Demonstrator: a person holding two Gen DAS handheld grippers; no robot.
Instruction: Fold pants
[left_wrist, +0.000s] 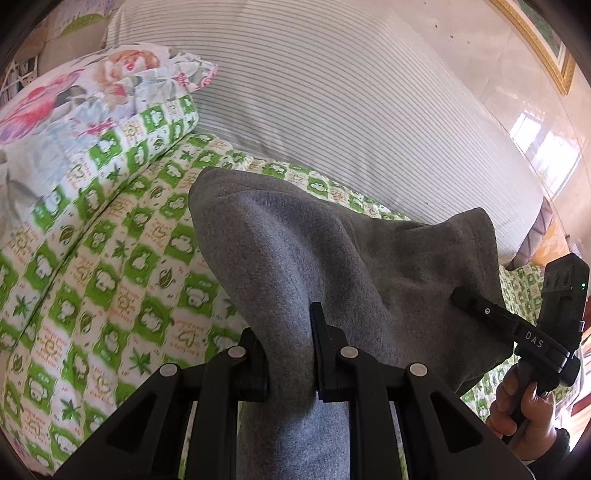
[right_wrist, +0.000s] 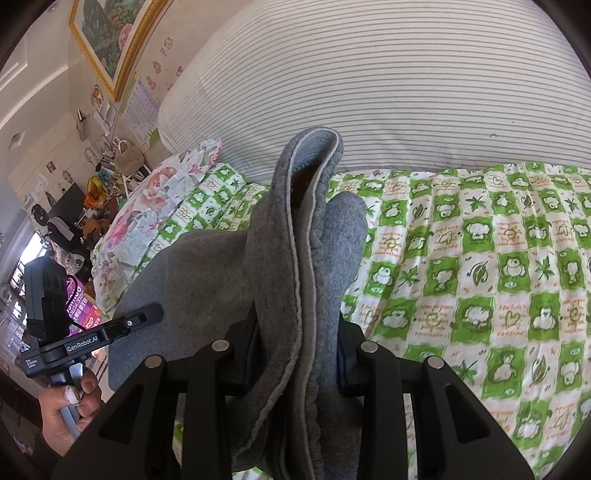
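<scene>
Grey fleece pants (left_wrist: 295, 240) hang lifted above the bed, held up by both grippers. In the left wrist view, my left gripper (left_wrist: 288, 343) is shut on a fold of the grey cloth. My right gripper (left_wrist: 461, 295) reaches in from the right with its tip pressed into the same cloth. In the right wrist view, my right gripper (right_wrist: 297, 339) is shut on a thick bundle of the pants (right_wrist: 207, 266), whose hemmed edge (right_wrist: 295, 221) stands up ahead of it. My left gripper (right_wrist: 155, 312) shows at the left, held by a hand (right_wrist: 70, 406).
A green-and-white patterned bedsheet (right_wrist: 480, 258) covers the bed below. A big striped bolster (left_wrist: 332, 92) lies along the far side. A floral pillow (left_wrist: 74, 99) sits at the left end. Cluttered shelves (right_wrist: 74, 199) and a gold-framed picture (right_wrist: 110, 37) stand beyond.
</scene>
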